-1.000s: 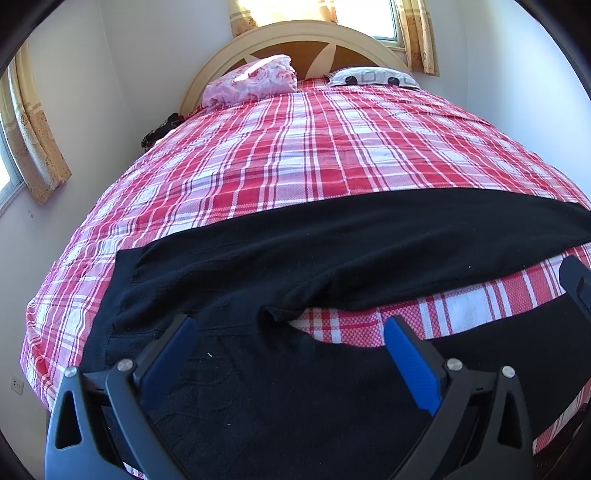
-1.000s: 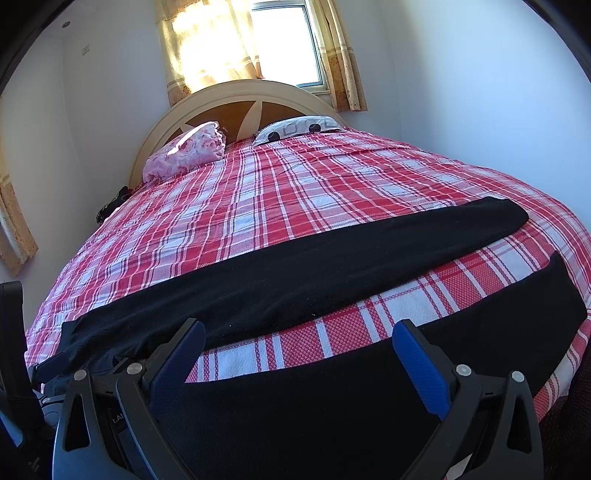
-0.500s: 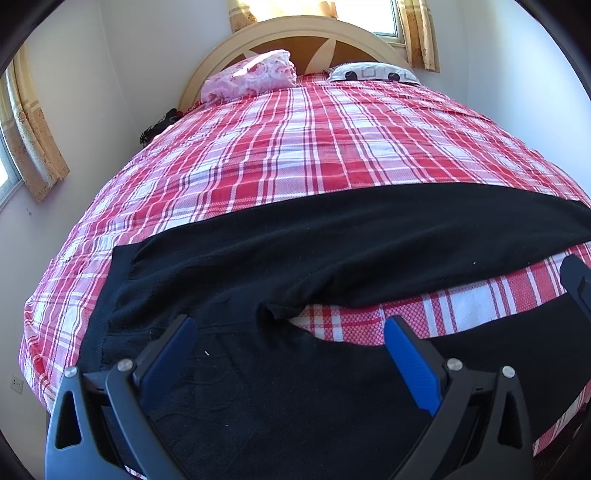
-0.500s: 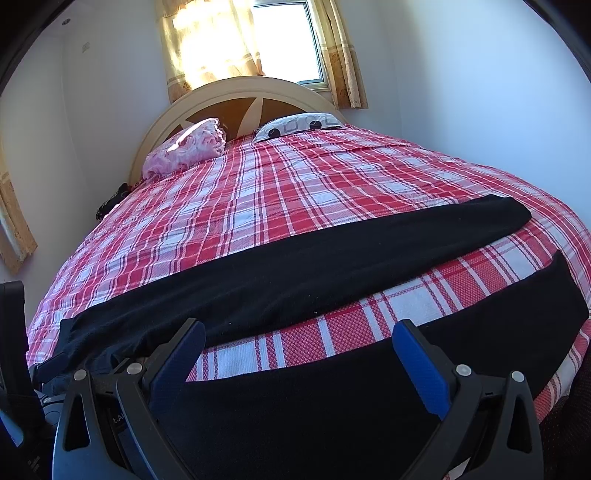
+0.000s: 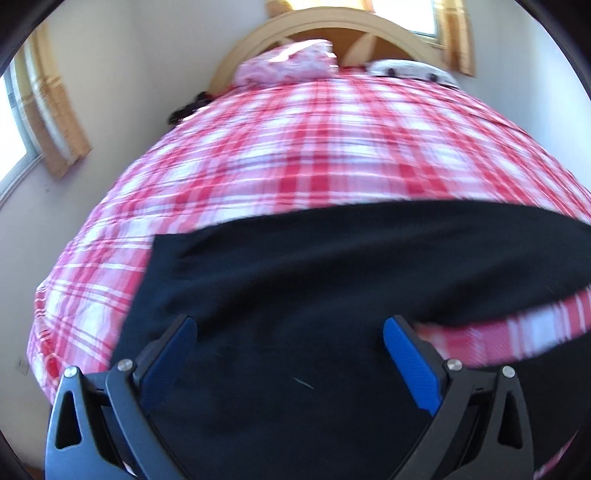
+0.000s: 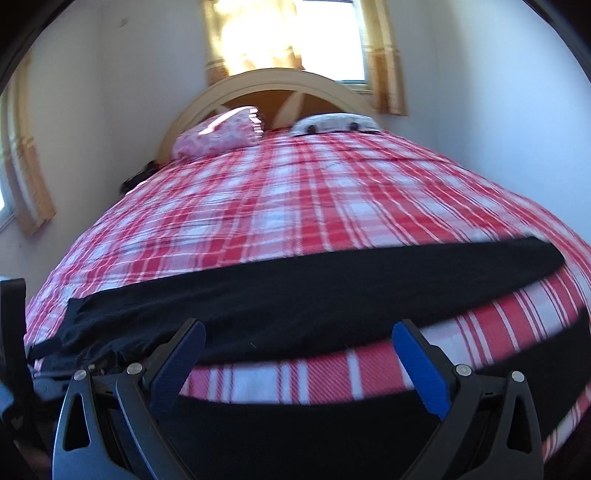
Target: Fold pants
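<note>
So both grippers are basically just hanging over the near edge of the bed, nothing grabbed. The left gripper [image 5: 290, 328] has its blue-padded jaws spread wide with only cloth showing between them. It sits above the upper part of the black pants [image 5: 332, 280], with the waistband end running off ahead and to its left. Can't tell if the pads actually brush the fabric, the picture is pretty smeared.

The right gripper [image 6: 299, 332] is the same deal: jaws wide apart, empty. Directly under and behind it is the near leg [image 6: 332, 435], and just ahead of its tips a strip of the red plaid bedspread [image 6: 295, 206] shows through, then the far leg [image 6: 332, 299] stretching across in front of it, with its cuff out to the right. Off to its left, the edge of the other gripper peeks into view.

Progress-wise it looks like the very start. The pants lie spread flat across the foot of the bed with the two legs still apart, plaid visible in the gap between them, so no fold has been made. What's left is pretty much everything: get one leg onto the other, then fold the length down once or twice.

Further out past both grippers: a pink pillow [image 6: 218, 136] and a white patterned pillow [image 6: 334, 123] up against the curved headboard [image 6: 266, 83], with a curtained window [image 6: 295, 33] behind that.
</note>
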